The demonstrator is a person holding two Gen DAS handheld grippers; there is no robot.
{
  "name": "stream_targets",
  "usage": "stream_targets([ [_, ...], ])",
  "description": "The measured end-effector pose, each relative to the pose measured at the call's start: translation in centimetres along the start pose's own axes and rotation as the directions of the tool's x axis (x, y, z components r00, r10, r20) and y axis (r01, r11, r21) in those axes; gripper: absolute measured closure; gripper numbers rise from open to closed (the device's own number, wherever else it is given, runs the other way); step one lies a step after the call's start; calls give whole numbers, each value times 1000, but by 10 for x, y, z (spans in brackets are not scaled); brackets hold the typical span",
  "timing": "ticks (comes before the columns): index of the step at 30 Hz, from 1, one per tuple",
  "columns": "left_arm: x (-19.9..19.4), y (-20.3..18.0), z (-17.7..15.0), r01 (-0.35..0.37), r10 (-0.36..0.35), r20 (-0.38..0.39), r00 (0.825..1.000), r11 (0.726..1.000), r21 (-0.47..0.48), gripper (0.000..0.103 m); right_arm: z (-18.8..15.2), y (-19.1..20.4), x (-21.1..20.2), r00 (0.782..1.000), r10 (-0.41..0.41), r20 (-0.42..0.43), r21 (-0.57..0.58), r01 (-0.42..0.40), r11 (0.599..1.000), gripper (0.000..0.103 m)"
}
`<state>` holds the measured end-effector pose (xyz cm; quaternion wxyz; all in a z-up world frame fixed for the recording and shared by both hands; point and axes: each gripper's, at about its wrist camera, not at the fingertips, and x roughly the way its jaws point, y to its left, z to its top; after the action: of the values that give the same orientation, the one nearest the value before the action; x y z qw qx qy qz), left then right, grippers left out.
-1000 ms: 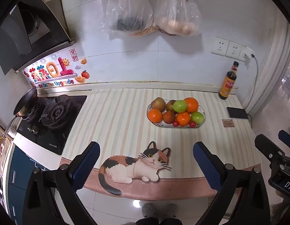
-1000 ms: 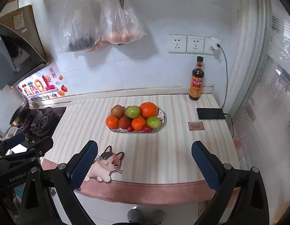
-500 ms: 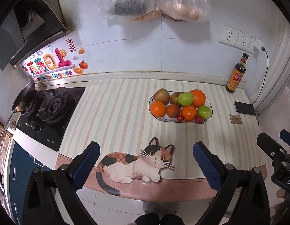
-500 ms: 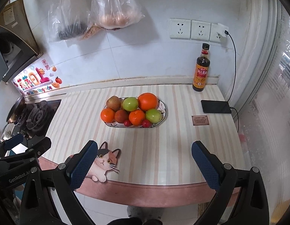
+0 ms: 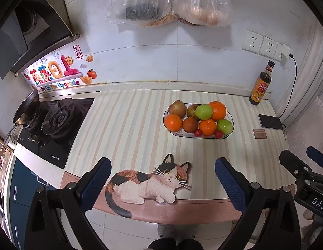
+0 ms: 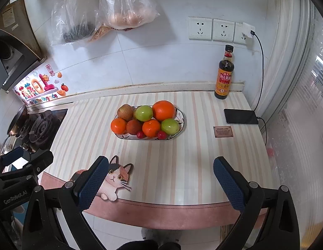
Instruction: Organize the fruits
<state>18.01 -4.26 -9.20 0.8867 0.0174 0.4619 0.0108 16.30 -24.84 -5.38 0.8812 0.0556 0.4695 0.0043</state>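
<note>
An oval plate (image 5: 230,133) (image 6: 181,128) on the striped counter holds a heap of fruit: oranges (image 5: 217,110) (image 6: 163,110), green apples (image 5: 203,111) (image 6: 143,113), brownish apples (image 5: 177,108) (image 6: 125,112) and small red fruits (image 5: 197,133) (image 6: 161,135). My left gripper (image 5: 163,179) is open and empty, held above the counter's front edge near the cat mat. My right gripper (image 6: 161,179) is open and empty, also at the front edge, short of the plate.
A cat-shaped mat (image 5: 149,184) (image 6: 113,180) lies at the front edge. A gas hob (image 5: 55,123) with a pan (image 5: 25,108) is on the left. A soy sauce bottle (image 6: 224,77), phone (image 6: 240,116) and small card (image 6: 223,131) are on the right. Two plastic bags (image 5: 169,2) hang on the wall.
Both grippers have moved forward towards the counter; the plate and wall appear closer and lower in both views. Both grippers stay open.
</note>
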Motion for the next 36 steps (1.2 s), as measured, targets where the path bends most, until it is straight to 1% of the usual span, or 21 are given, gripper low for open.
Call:
stream_targets([
  [26,-4,1,4,-15,16,13,1000,1000,-12,1,1,6,1,1000,8,-5,-7,-8,1000,1],
  [36,-1,1,4,-22,22,12,1000,1000,-2,1,10,9,5,1000,-5,-3,-22,5,1000,1],
])
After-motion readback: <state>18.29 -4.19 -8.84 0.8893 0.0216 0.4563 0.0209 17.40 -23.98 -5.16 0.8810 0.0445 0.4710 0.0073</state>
